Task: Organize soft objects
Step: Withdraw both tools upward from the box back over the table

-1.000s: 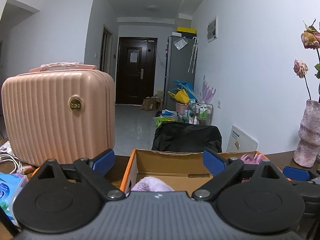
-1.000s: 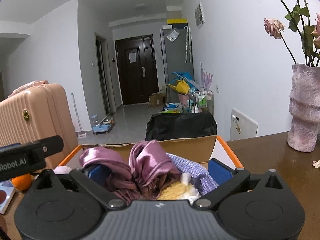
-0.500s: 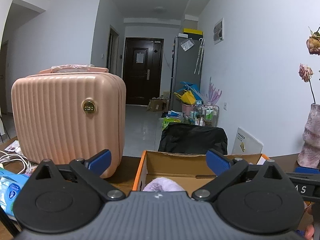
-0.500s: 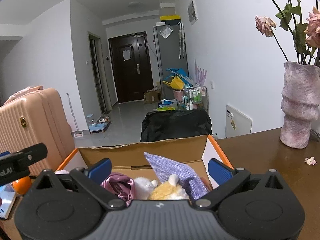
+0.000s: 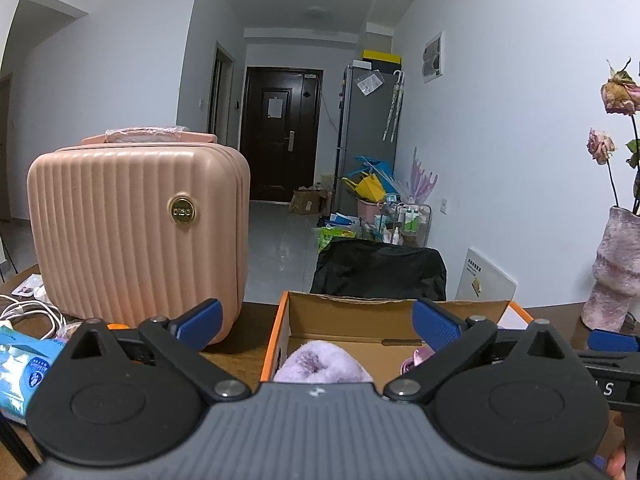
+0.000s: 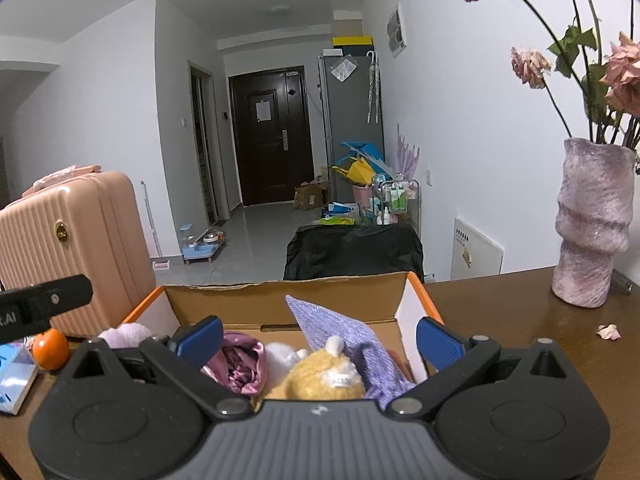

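An open cardboard box (image 6: pixel 280 296) with orange edges sits on the brown table. In it lie a crumpled purple satin cloth (image 6: pixel 242 364), a yellow plush toy (image 6: pixel 320 376), a small white plush (image 6: pixel 280 354) and a lilac knitted cloth (image 6: pixel 332 328). A fluffy lilac piece (image 5: pixel 320 364) fills the box's left end (image 5: pixel 380 308). My right gripper (image 6: pixel 320 338) hovers open just above the near side of the box, with nothing pinched between its blue pads. My left gripper (image 5: pixel 316 322) is also open and empty, at the box's left end.
A pink ribbed suitcase (image 5: pixel 136 236) stands on the table left of the box. A tissue pack (image 5: pixel 24 364), white cables (image 5: pixel 28 312) and an orange (image 6: pixel 50 348) lie in front of it. A tall mauve vase (image 6: pixel 592 232) with dried roses stands at the right. A black chair back (image 6: pixel 352 252) rises behind the table.
The right gripper, which had the purple satin cloth between its fingers, has let it go; the cloth now lies in the box. Both grippers have drawn back a little.
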A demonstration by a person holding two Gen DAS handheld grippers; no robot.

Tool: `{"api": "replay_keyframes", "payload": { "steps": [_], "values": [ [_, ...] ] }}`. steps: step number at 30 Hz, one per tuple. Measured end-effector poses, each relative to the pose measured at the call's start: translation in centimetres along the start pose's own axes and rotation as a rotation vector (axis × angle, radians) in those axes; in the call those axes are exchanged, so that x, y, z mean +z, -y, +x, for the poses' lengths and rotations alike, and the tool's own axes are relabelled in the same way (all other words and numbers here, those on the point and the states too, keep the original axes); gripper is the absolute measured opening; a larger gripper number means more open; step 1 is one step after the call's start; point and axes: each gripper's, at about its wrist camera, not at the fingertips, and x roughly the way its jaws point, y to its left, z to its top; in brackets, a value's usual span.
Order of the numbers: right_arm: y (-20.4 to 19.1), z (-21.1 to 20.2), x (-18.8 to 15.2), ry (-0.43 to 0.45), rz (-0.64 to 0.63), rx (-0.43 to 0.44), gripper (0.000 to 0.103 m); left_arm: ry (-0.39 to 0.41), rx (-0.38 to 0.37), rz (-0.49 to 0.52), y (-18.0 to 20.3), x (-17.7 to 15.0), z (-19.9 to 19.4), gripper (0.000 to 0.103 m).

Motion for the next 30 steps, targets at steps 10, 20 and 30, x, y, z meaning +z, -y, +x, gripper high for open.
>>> {"api": "replay_keyframes", "payload": {
  "steps": [10,20,30],
  "values": [
    [0.8,-4.0,-1.4,0.029,-0.039,-0.011,0.103,-0.004,-0.030,0.020,0.9,-1.1,-3.1,0.103],
    [1.0,-9.0,-4.7,0.062,-0.096,0.021,0.103,-0.007,-0.039,0.029,1.3,-2.9,-6.8,0.103],
    [1.7,-12.7,-7.2,0.054,-0.107,0.039,0.103,-0.009,-0.051,0.050,2.2,-5.2,-10.9,0.103]
  ]
}}
